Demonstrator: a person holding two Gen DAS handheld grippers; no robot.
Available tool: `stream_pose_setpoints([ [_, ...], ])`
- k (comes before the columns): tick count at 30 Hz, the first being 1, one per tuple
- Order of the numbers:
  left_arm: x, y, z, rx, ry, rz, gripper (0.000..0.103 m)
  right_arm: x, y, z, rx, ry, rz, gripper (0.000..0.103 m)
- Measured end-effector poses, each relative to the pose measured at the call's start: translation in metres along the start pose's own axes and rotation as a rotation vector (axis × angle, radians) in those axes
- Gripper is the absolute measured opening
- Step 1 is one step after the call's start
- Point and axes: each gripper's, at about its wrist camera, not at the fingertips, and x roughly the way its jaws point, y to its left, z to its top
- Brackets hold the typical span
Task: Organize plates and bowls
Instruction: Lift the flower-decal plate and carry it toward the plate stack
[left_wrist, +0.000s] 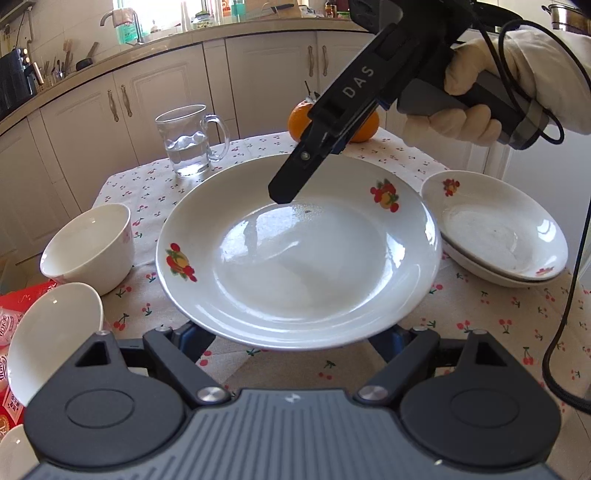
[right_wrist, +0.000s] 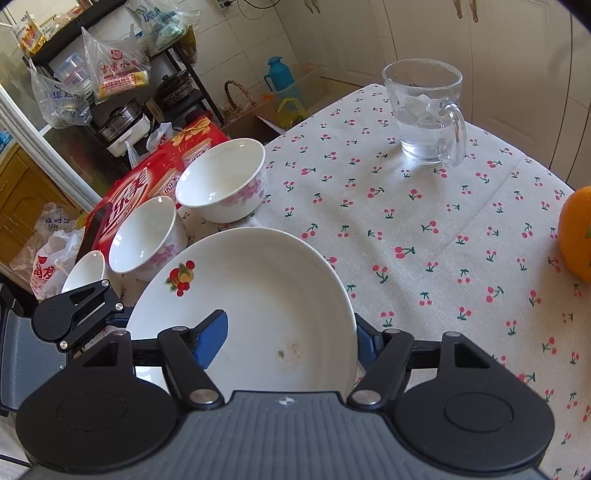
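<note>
A large white plate (left_wrist: 295, 258) with fruit prints hangs tilted above the cherry-print tablecloth (left_wrist: 480, 325). My right gripper (left_wrist: 291, 184) reaches in from the upper right and is shut on the plate's far rim: one finger lies inside the plate and the other is hidden behind it. In the right wrist view the plate (right_wrist: 258, 295) sits between the right gripper's (right_wrist: 290, 332) blue pads. My left gripper (left_wrist: 293, 341) is open, its spread fingers hidden under the near rim. Two stacked plates (left_wrist: 495, 229) lie to the right. Three white bowls (right_wrist: 221, 181) (right_wrist: 144, 236) (right_wrist: 86, 269) stand at the left.
A glass mug (left_wrist: 188, 140) holding water stands at the table's far side, and an orange (left_wrist: 295, 122) lies behind the right gripper. A red box (right_wrist: 147, 177) sits behind the bowls. A black cable (left_wrist: 569, 295) hangs at the right. Kitchen cabinets (left_wrist: 166, 85) run behind the table.
</note>
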Motion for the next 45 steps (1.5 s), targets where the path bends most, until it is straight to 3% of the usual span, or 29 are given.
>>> stream_pose_setpoints([
  [21,-0.035,-0.064,0.003,0.139,-0.018,-0.109,0.088,-0.077,0.023,-0.089,0.091,-0.101,-0.083,0.075],
  [34,-0.022,-0.107,0.014,0.226,0.005,-0.205,0.088,-0.115,0.007,-0.147,0.180,-0.156,-0.151,0.075],
  [45,-0.006,-0.121,0.021,0.267,0.038,-0.244,0.088,-0.124,-0.018,-0.179,0.247,-0.193,-0.163,0.075],
])
